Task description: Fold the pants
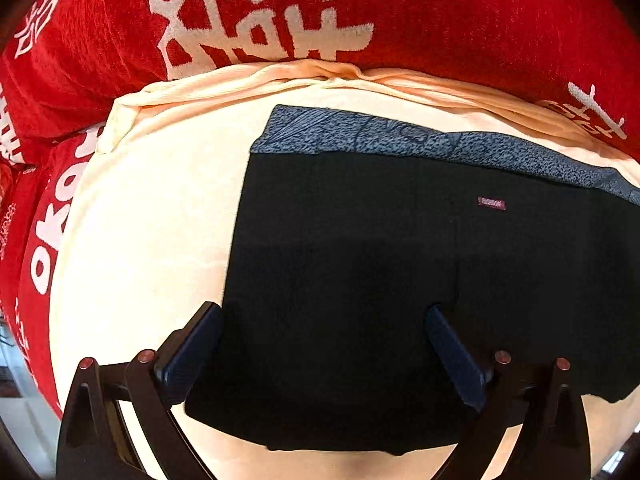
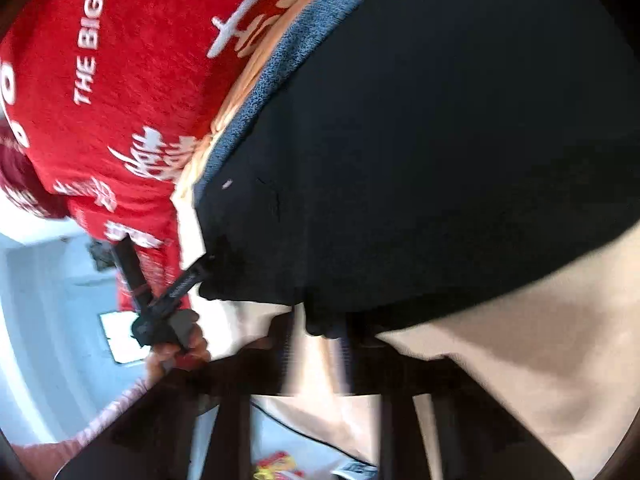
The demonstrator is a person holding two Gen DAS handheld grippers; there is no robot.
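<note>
Folded pants lay on the cream sheet.
Left tool point(image 1: 324, 344) hovered released over the pants point(image 1: 400, 272)' near edge; right tool point(image 2: 320, 332) clenched that edge's fabric.

This looks like a bedroom in a home. A red plush blanket point(image 1: 480, 28) woven with white double-happiness characters lies bunched on a bed, with a peach-cream sheet point(image 1: 152, 216) spread over it as the working surface. Past the bed edge there are pale walls point(image 2: 48, 320) and a bright, blurred patch.
</note>
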